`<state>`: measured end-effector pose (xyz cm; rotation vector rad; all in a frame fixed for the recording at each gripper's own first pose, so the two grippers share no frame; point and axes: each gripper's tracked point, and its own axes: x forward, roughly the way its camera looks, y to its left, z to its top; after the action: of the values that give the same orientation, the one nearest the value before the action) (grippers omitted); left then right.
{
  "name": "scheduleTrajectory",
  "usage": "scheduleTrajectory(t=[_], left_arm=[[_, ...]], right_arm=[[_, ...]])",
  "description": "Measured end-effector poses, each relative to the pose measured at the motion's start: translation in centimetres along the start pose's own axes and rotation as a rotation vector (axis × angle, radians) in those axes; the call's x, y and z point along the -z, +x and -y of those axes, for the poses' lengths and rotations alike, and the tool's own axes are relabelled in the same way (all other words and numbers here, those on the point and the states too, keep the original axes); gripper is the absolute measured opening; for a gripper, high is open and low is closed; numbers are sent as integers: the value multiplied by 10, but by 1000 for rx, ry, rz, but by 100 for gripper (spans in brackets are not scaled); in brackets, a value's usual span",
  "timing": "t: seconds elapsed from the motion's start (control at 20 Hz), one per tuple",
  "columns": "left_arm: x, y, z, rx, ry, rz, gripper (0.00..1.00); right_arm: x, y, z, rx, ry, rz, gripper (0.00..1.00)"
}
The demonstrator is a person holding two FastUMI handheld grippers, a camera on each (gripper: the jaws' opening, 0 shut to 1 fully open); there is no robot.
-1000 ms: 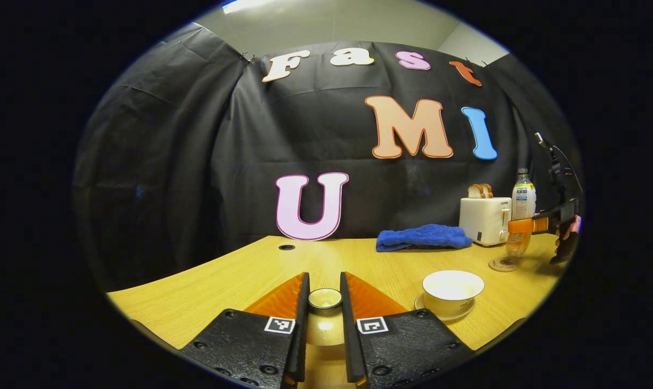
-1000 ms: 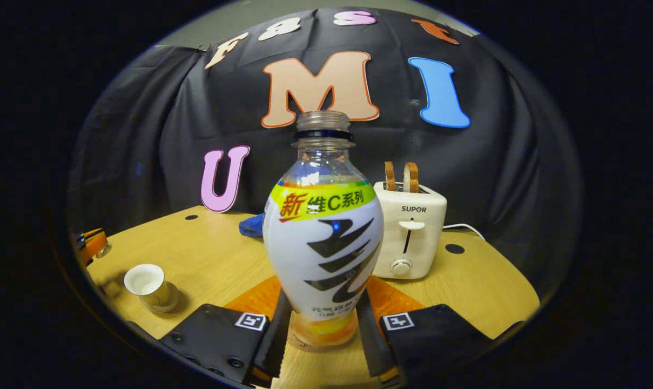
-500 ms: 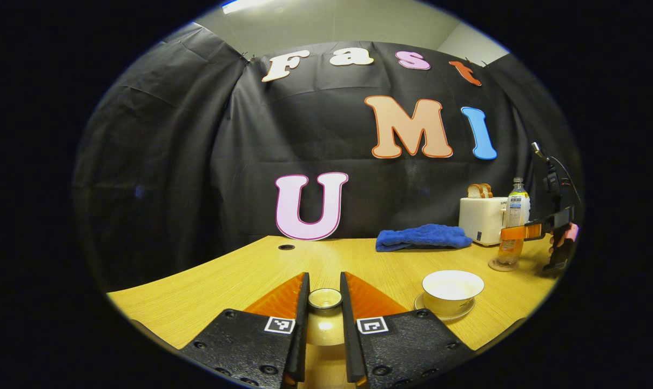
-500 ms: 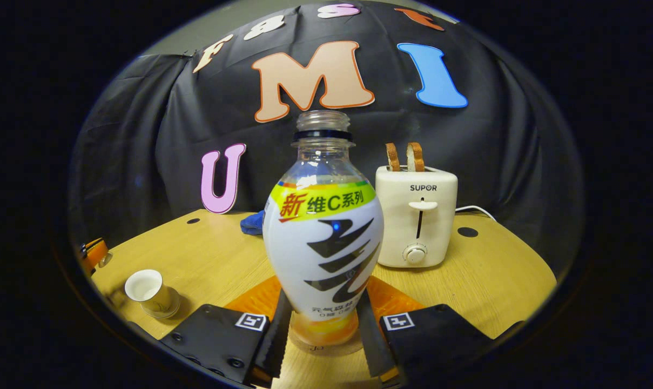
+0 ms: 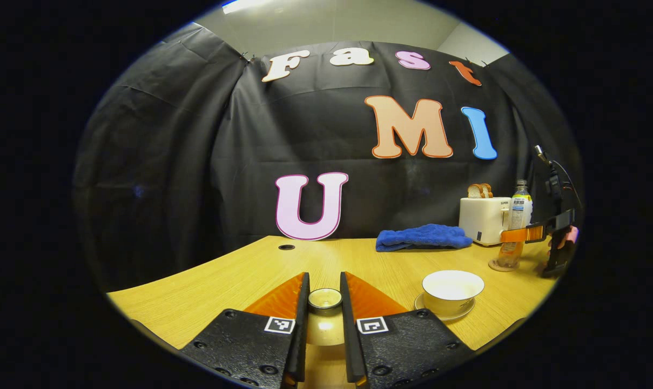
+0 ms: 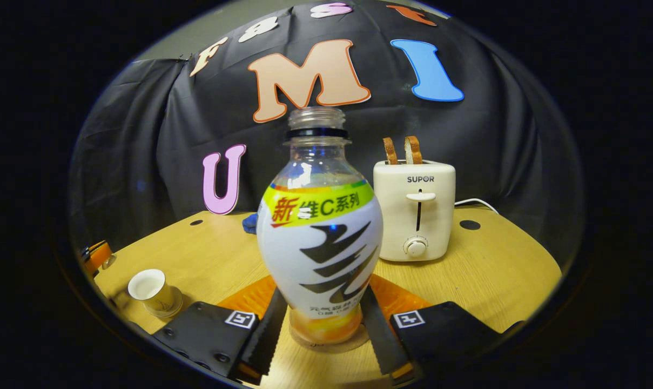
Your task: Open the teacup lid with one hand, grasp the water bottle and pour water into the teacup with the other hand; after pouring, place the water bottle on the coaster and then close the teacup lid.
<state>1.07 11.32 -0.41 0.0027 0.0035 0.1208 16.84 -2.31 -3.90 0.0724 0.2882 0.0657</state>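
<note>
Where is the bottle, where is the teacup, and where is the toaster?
bottle point(image 6: 320, 237), right gripper view, on its label.
teacup point(image 5: 452, 292), left gripper view, on its outer wall below the rim.
toaster point(image 6: 414, 216), right gripper view, on its front face.

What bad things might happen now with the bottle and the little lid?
1. The water bottle has no cap. If the right gripper bumps it while backing off the coaster, it may tip and spill near the toaster.
2. The left gripper pinches the teacup lid by its small knob; it could slip before reaching the open teacup.
</note>
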Motion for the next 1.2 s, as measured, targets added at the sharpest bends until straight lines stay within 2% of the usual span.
scheduleTrajectory(t=[0.1, 0.25, 0.35, 0.5, 0.8, 0.85, 1.05, 1.1, 1.2], left_arm=[[0, 0, 0, 0, 0, 0, 27], [0, 0, 0, 0, 0, 0, 27], [0, 0, 0, -1, 0, -1, 27], [-1, 0, 0, -1, 1, -1, 27], [-1, 0, 0, -3, 1, -1, 27], [-1, 0, 0, -3, 0, -1, 27], [0, 1, 1, 2, 0, -1, 27], [0, 0, 2, 3, -1, -1, 27], [0, 1, 2, 5, -1, -3, 27]], right_arm=[[4, -1, 0, -4, -3, -1, 89], [9, -4, 0, -5, -13, -7, 89], [6, -7, -4, -18, -2, 11, 95], [5, -12, -4, -21, -15, 29, 92], [4, -36, -15, -25, -88, 68, 95], [3, -42, -17, -21, -102, 85, 92], [-3, -66, -19, -20, -93, 150, 92], [-5, -72, -19, -24, -93, 177, 94], [-14, -85, -20, -28, -93, 240, 92]])
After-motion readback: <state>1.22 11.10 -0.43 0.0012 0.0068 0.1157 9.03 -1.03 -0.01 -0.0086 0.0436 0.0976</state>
